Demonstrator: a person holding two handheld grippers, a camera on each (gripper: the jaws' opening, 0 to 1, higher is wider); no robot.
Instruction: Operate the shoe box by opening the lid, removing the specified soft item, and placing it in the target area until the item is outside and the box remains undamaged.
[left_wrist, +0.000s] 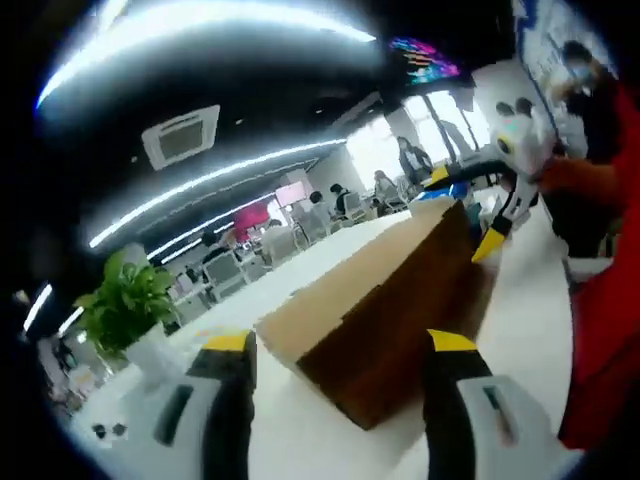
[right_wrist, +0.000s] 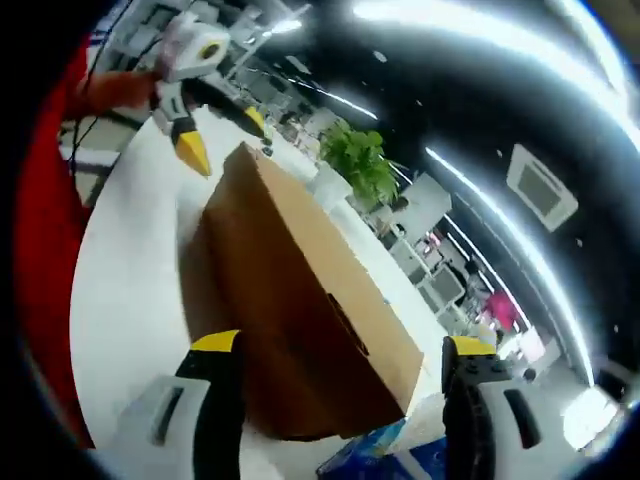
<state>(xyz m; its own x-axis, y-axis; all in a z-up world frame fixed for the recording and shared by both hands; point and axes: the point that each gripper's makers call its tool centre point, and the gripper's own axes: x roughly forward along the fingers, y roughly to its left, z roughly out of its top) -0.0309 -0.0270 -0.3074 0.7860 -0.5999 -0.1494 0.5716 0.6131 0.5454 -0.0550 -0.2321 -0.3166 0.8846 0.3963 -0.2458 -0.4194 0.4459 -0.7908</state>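
A brown cardboard shoe box (left_wrist: 390, 300) lies with its lid down on the white table (left_wrist: 300, 425). My left gripper (left_wrist: 340, 345) stands open, its yellow-tipped jaws spread on either side of the box's near end without touching it. At the far end the right gripper (left_wrist: 462, 210) is open too, straddling that corner. From the right gripper view the same box (right_wrist: 300, 290) runs away from my open right gripper (right_wrist: 342, 345) toward the left gripper (right_wrist: 222, 137) at its far end. The inside of the box is hidden.
A potted green plant (left_wrist: 125, 305) (right_wrist: 360, 160) stands on the table beside the box. A blue and white object (right_wrist: 385, 455) lies by the box's near corner. A person's red sleeve (left_wrist: 605, 320) (right_wrist: 40, 250) borders the table. Office chairs and people sit behind.
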